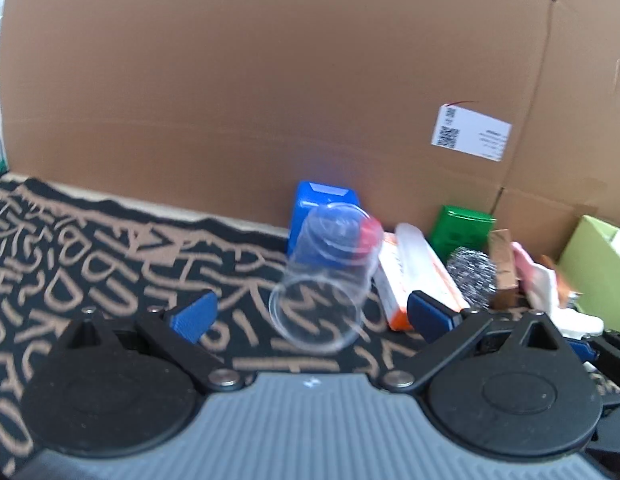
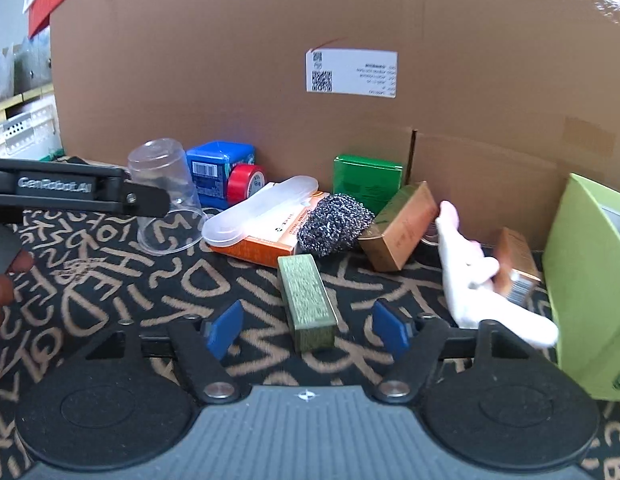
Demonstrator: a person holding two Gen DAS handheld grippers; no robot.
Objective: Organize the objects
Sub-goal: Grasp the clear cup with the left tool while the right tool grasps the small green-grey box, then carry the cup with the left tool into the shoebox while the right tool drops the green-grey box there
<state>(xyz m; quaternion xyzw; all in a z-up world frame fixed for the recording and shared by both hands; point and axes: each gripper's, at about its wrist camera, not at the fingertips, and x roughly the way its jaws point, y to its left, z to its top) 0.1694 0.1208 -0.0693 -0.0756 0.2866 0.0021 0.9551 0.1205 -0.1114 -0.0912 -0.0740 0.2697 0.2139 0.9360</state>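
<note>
Right wrist view: right claw (image 2: 308, 326) open around olive box (image 2: 308, 304); left claw (image 1: 312, 314) open before clear cup (image 1: 326, 276).

Clear cup (image 1: 324, 276) motion-blurred, red tape roll (image 1: 368, 236) smeared behind it — label print (image 2: 352, 72) unreadable, light green box (image 2: 590, 312) cut off at right edge
</note>
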